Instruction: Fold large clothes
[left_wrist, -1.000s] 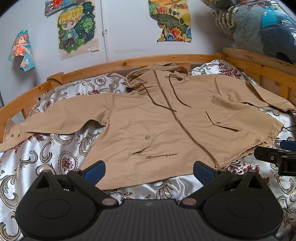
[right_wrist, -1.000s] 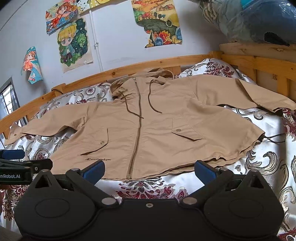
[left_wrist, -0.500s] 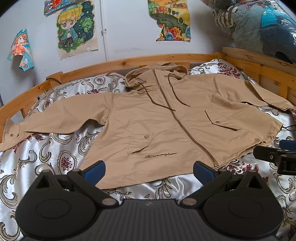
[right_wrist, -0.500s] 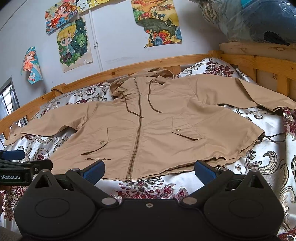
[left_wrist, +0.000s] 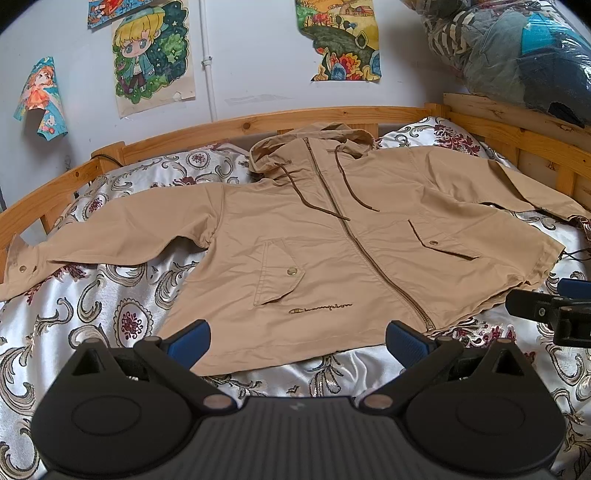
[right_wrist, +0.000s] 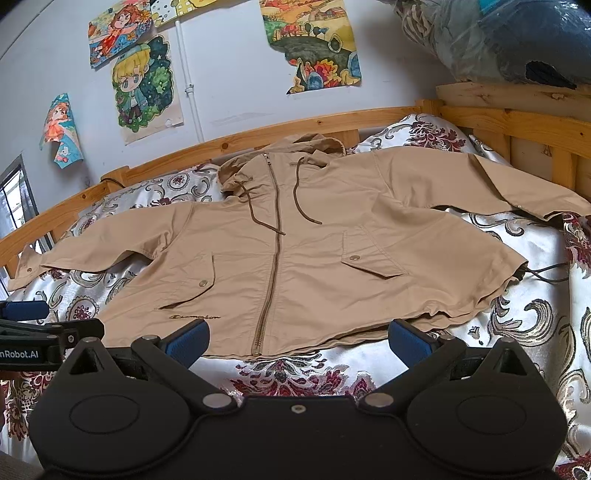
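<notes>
Almost nothing has moved. The tan jacket (left_wrist: 332, 240) lies flat on the bed (left_wrist: 92, 314). Both the left hand-held gripper (left_wrist: 297, 338) and the right hand-held gripper (right_wrist: 298, 338) are wide open, empty. Grab one sleeve (left_wrist: 110, 236) by its cuff and fold it across.

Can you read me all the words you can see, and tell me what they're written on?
"Champion": stitched in brown script on the tan jacket, low on its front beside the zipper.
"nRobot.AI": white letters on the side of the left gripper, seen from the right wrist; the start is cut off by the picture edge.
The posters on the wall show only drawings, no readable words.
</notes>
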